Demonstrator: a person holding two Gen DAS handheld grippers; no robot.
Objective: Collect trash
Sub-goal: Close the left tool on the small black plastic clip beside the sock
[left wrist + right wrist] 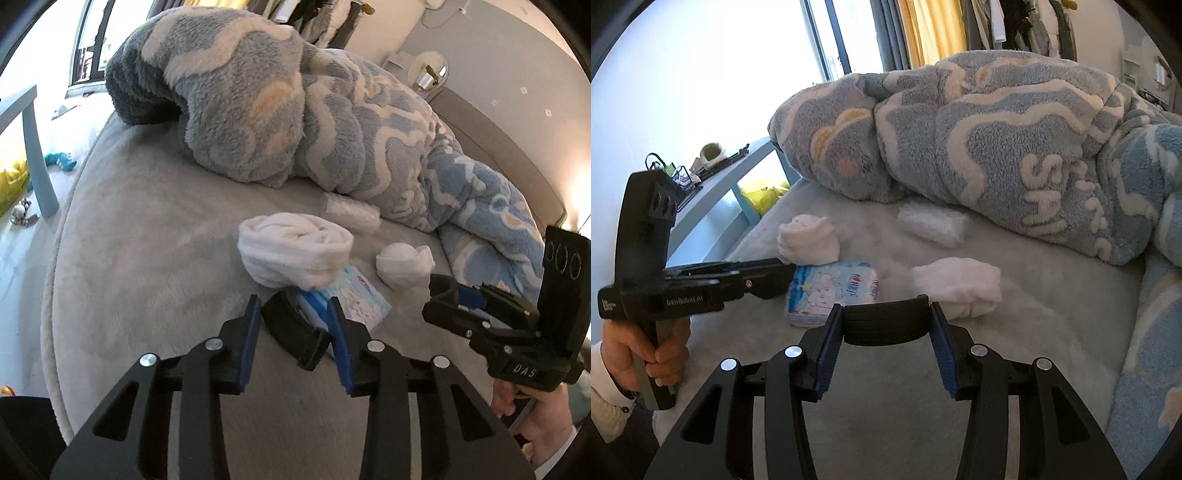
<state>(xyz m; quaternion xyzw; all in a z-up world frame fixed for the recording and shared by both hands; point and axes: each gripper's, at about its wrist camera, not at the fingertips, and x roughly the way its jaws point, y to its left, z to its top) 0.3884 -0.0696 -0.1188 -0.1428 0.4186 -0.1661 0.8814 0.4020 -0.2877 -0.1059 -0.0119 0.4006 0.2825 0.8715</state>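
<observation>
Tissue pack (362, 306) lies just past the left hand-held gripper (294, 300), which, like the right hand-held gripper (886, 307), is part-closed on a black piece (295, 332); reaching further risks dropping it or snagging the sock (291, 251).

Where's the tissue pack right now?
On the grey bed cover, the tissue pack lies between the two white sock rolls, with the left hand-held gripper at its near edge.

"DAS" on right gripper (448, 301) (white lettering)
</observation>
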